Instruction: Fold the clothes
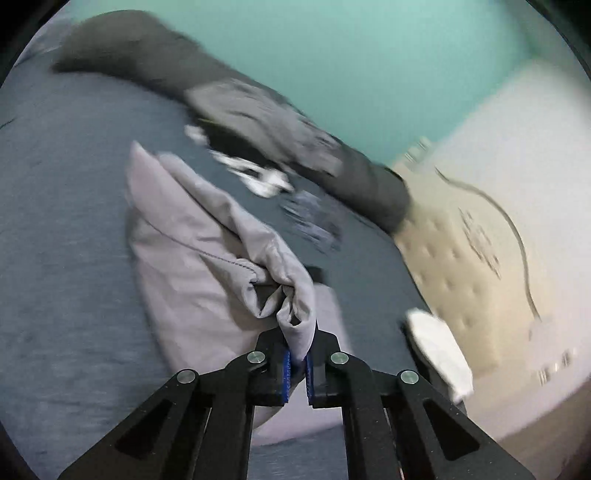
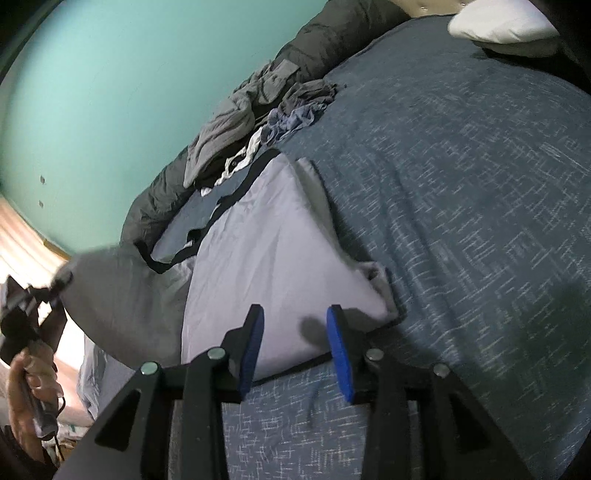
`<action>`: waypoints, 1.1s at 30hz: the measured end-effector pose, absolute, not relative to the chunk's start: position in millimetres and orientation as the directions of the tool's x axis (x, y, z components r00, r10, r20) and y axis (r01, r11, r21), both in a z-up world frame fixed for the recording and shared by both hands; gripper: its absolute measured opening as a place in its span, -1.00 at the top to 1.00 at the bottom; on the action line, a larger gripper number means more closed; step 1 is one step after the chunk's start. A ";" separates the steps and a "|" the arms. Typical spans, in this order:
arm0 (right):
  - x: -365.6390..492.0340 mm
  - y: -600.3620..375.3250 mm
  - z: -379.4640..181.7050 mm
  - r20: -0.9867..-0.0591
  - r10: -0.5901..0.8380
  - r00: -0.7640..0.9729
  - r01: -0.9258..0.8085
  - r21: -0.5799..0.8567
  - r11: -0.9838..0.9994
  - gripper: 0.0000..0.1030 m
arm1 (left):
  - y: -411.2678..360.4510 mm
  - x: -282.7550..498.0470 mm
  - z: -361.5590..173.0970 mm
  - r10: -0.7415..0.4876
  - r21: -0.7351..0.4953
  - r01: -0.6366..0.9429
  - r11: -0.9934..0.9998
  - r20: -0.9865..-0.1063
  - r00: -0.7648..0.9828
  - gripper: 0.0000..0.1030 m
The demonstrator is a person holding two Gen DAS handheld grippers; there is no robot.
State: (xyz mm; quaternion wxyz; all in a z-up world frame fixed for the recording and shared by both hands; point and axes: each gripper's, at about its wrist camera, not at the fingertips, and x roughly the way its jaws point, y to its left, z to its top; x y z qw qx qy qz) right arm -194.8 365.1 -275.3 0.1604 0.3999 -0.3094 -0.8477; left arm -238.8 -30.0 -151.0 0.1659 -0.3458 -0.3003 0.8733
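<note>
Left gripper (image 1: 298,363) clamped on bunched corner of lavender garment (image 2: 273,251), lifted off bed (image 2: 461,184). Right gripper (image 2: 293,350) wide apart, empty, over garment's near hem. Long axis runs away from right gripper toward clothes pile (image 2: 258,107).

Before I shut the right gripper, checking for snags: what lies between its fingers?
Only the pale garment, lying flat beneath the open right gripper in the right wrist view.

Home bedroom: bed (image 2: 461,166) with blue-grey patterned cover, white pillow (image 2: 502,22) at the far end, tufted beige headboard (image 1: 454,258), teal wall (image 2: 92,92), loose clothes pile (image 2: 258,110) along the wall side.
</note>
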 end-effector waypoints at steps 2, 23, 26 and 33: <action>-194.4 373.1 -274.9 -0.574 -0.514 -0.638 0.011 0.660 -0.751 0.31 | 17.3 -253.2 -150.1 0.538 -0.616 -0.149 -0.773 -0.514 -0.668 0.90; -196.2 378.7 -267.2 -0.561 -0.522 -0.643 0.018 0.670 -0.742 0.30 | 60.4 -264.5 -180.7 0.457 -0.434 -0.184 -0.882 -0.690 -0.562 0.32; -196.5 376.3 -255.6 -0.537 -0.536 -0.651 0.039 0.682 -0.730 0.19 | 35.5 -265.2 -201.9 0.388 -0.392 -0.115 -0.913 -0.742 -0.547 0.32; -209.3 363.7 -215.6 -0.504 -0.566 -0.652 0.107 0.677 -0.728 -0.27 | 20.0 -255.3 -243.0 0.370 -0.369 -0.099 -0.924 -0.798 -0.476 0.32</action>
